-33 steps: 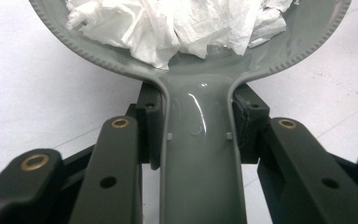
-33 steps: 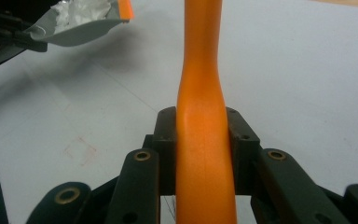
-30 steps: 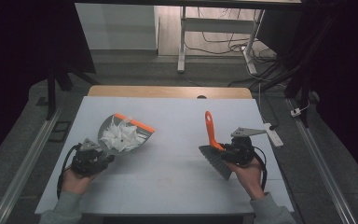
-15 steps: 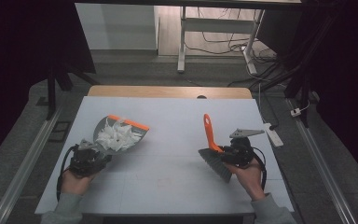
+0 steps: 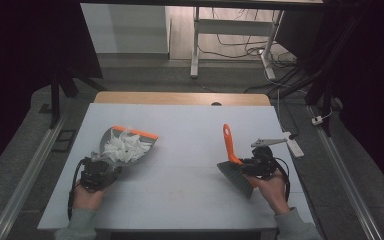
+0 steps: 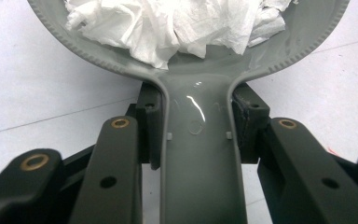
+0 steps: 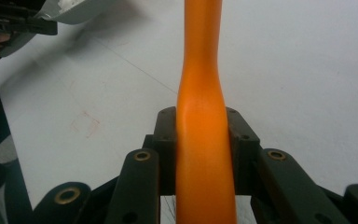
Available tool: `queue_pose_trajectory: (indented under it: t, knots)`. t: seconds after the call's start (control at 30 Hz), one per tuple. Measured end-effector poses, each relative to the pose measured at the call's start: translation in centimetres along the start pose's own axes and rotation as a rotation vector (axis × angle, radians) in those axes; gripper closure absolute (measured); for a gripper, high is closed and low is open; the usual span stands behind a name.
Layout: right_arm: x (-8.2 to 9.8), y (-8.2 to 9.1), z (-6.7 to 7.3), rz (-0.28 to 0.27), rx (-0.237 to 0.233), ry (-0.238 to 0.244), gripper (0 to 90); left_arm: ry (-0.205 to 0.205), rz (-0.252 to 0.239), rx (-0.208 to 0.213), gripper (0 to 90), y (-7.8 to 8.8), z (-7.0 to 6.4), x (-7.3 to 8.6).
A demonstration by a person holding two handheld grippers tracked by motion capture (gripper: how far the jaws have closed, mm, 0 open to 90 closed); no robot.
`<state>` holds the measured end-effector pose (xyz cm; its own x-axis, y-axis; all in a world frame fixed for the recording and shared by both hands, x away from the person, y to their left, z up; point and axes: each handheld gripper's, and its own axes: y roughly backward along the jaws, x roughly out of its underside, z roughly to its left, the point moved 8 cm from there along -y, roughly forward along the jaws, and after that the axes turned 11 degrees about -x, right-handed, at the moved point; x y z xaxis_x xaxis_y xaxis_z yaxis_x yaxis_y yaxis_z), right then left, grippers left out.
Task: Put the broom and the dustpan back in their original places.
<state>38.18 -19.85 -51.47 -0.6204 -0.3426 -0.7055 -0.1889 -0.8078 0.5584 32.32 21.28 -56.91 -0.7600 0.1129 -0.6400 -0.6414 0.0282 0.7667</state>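
A grey dustpan [image 5: 111, 137] with an orange lip lies on the left of the white table [image 5: 190, 125], heaped with crumpled white paper [image 5: 125, 148]. My left gripper [image 5: 100, 169] is shut on the dustpan's handle. In the left gripper view the handle [image 6: 198, 140] runs between the pads [image 6: 151, 126], with the paper [image 6: 168, 23] piled in the pan above. On the right, my right gripper [image 5: 250, 165] is shut on a hand brush with an orange handle [image 5: 228, 142] that points away from me. Its grey bristles [image 5: 235, 176] face the near edge. The orange handle [image 7: 203, 116] is pinched between the right pads.
The table's far edge is a wooden strip [image 5: 180, 98]. A white power strip [image 5: 295, 146] and cables lie on the floor to the right. Metal floor rails [image 5: 35, 160] flank the table. Another table's legs [image 5: 195, 50] stand behind. Faint red marks [image 5: 177, 194] show near the front.
The dustpan has shifted slightly left and settled flatter on the table. The brush and the right hand have hardly moved.
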Motion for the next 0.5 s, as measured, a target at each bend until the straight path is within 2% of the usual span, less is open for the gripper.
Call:
queue_pose_trajectory:
  t: [0.07, 0.33, 0.5]
  knots:
    - [0.1, 0.1, -0.2, -0.002, -0.002, -0.009, 70.4, 0.015, 0.002, -0.001, 62.0, -0.2, 0.0, 0.0]
    - [0.3, -0.2, -0.4, 0.012, -0.021, -0.032, 70.4, 0.031, 0.02, -0.021, 61.9, -0.9, 0.1, 0.1]
    - [0.5, -0.5, -0.6, 0.022, -0.022, -0.042, 70.4, 0.056, 0.017, -0.054, 61.9, -1.3, 0.5, 0.3]
